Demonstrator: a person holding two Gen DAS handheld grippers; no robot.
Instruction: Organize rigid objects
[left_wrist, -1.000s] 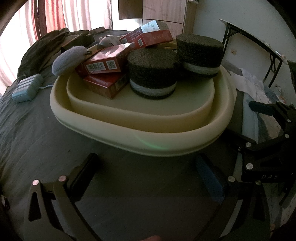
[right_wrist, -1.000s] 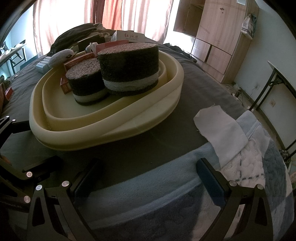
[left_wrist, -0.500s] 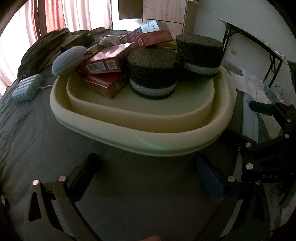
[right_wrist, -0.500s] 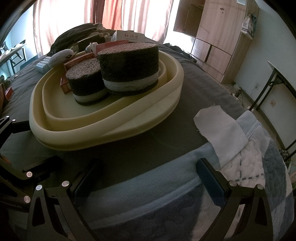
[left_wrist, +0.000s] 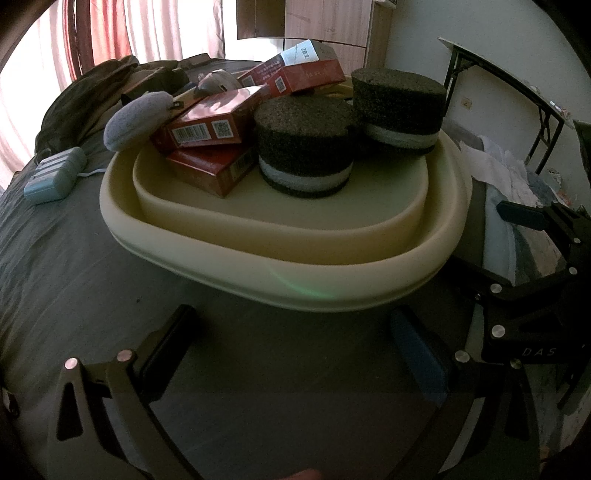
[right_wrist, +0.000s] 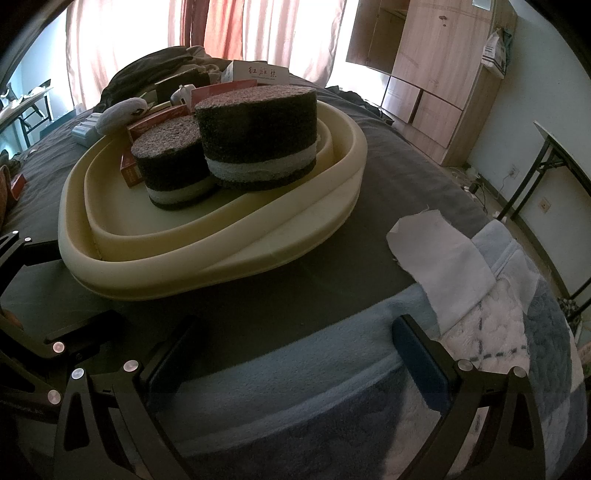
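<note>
A cream foam tray (left_wrist: 288, 273) (right_wrist: 155, 277) rests on a dark grey bed. Inside it stand two dark foam cylinders with a white band, one nearer (left_wrist: 304, 146) (right_wrist: 171, 166) and one farther (left_wrist: 399, 107) (right_wrist: 258, 133). Several red boxes (left_wrist: 210, 129) are piled at the tray's left back, and a grey oval pouch (left_wrist: 138, 120) (right_wrist: 120, 112) leans on its rim. My left gripper (left_wrist: 295, 343) is open in front of the tray with nothing between its fingers. My right gripper (right_wrist: 295, 350) is open too, over the bed's blue blanket edge, short of the tray.
A pale blue case (left_wrist: 55, 175) lies on the bed left of the tray. A white cloth (right_wrist: 439, 251) and a patterned blanket (right_wrist: 517, 332) lie at the right. A folding table (left_wrist: 517, 92) stands by the wall, a wooden wardrobe (right_wrist: 436, 74) behind. Dark clothing (left_wrist: 92, 96) is heaped at the bed's far end.
</note>
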